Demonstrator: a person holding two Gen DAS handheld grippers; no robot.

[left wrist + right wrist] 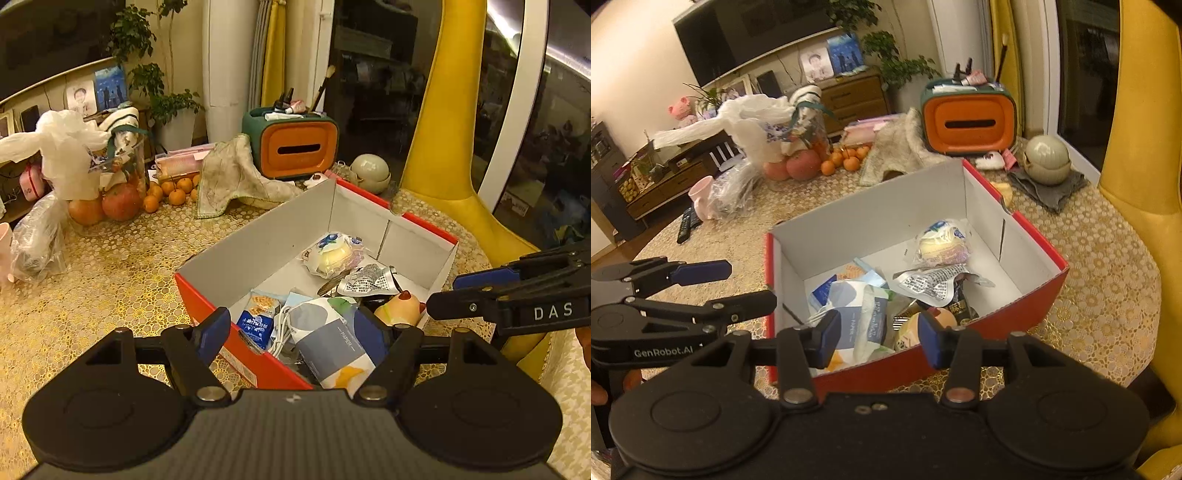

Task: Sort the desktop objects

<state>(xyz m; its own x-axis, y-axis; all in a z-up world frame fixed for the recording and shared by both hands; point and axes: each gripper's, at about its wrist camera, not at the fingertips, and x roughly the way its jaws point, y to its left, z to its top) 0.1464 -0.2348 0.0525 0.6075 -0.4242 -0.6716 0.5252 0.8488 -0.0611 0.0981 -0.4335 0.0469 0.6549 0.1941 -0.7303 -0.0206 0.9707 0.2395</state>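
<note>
A red cardboard box [207,306] with a white inside stands on the table; it also shows in the right wrist view [1034,291]. It holds a wrapped bun [332,254], a silver packet [365,282], a blue snack packet [256,317], a white cable [282,326], a tissue pack [332,343] and a tan toy [400,310]. My left gripper [295,336] is open and empty over the box's near end. My right gripper [881,338] is open and empty at the box's near edge; it also shows in the left wrist view [443,295].
An orange and green tissue holder [295,146] stands behind the box. A cloth [236,177], small oranges [173,192], a jar of fruit [110,192] and a plastic bag [37,240] lie to the left. A round ceramic pot [1047,158], a yellow chair [1145,129].
</note>
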